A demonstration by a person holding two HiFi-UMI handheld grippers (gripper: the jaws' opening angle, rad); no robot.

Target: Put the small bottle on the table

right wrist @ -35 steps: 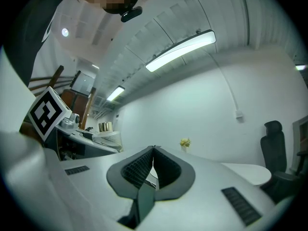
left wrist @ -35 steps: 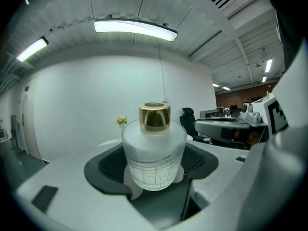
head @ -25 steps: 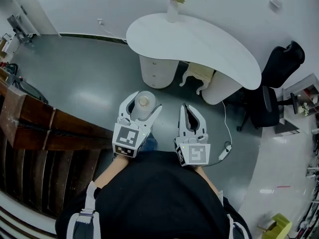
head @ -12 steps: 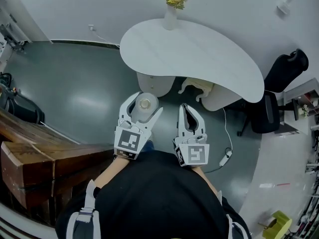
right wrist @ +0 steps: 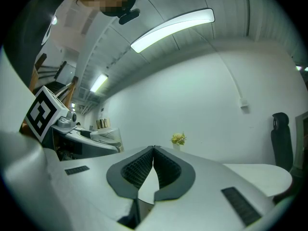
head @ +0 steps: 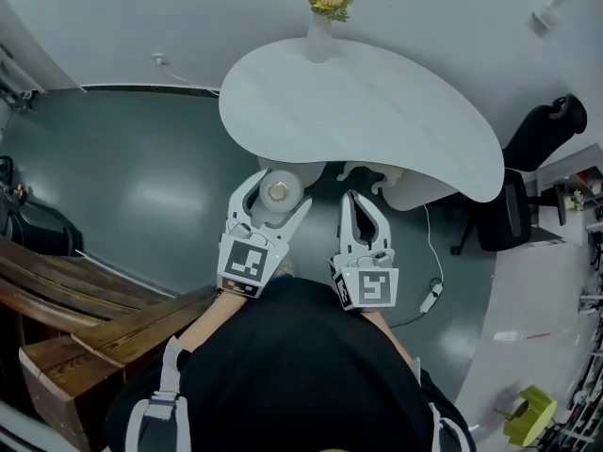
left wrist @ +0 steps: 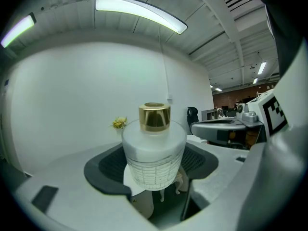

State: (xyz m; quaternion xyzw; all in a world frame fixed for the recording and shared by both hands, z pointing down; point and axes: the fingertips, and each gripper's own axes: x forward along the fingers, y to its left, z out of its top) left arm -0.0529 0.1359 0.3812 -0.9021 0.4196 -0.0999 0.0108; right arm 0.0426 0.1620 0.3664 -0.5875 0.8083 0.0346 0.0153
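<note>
A small frosted-glass bottle (left wrist: 154,153) with a gold cap stands upright between the jaws of my left gripper (head: 273,194), which is shut on it. From the head view the small bottle (head: 279,192) hangs just short of the near edge of the white curved table (head: 377,111). My right gripper (head: 361,217) is beside it on the right, shut with nothing between its pads (right wrist: 153,165). Both grippers are held over the floor in front of the person's body.
A white vase with yellow flowers (head: 322,17) stands at the table's far edge. A black office chair (head: 528,168) is at the right, wooden benches (head: 85,299) at the left. A cable with a plug (head: 429,295) lies on the grey floor.
The person has moved forward toward the table, which now sits closer and larger in view. The wooden benches have slid back to the lower left. Both grippers keep their hold and pose.
</note>
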